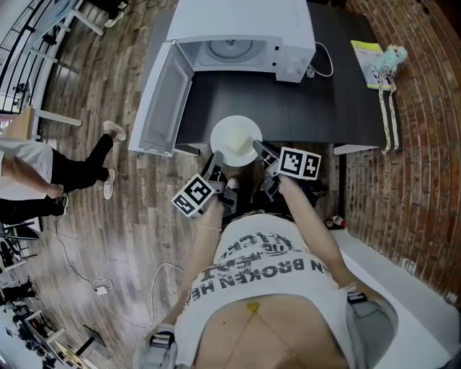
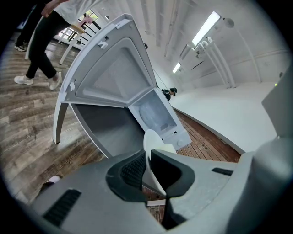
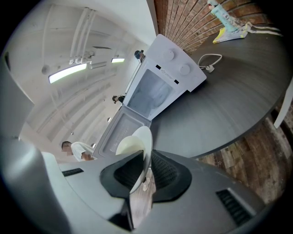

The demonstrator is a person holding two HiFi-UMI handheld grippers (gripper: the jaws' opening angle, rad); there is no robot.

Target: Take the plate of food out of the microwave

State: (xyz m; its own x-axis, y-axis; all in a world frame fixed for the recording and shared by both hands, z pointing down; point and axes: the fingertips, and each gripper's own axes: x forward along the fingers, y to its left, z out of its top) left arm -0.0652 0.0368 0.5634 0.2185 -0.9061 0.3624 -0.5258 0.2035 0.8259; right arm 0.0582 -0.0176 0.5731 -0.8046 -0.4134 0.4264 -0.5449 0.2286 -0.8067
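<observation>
Though already clear of the open microwave [image 1: 238, 21], pinched plate of food [image 1: 229, 133] by left rim in left gripper [image 1: 216, 164], by right rim in right gripper [image 1: 261, 151], above table [image 1: 302, 108] edge; likely needed a level set-down next.

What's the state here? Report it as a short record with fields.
plate: outside the microwave, over the table's near edge, pale food on it
left gripper: shut on plate rim
right gripper: shut on plate rim, opposite side
microwave: door open, no plate inside
</observation>
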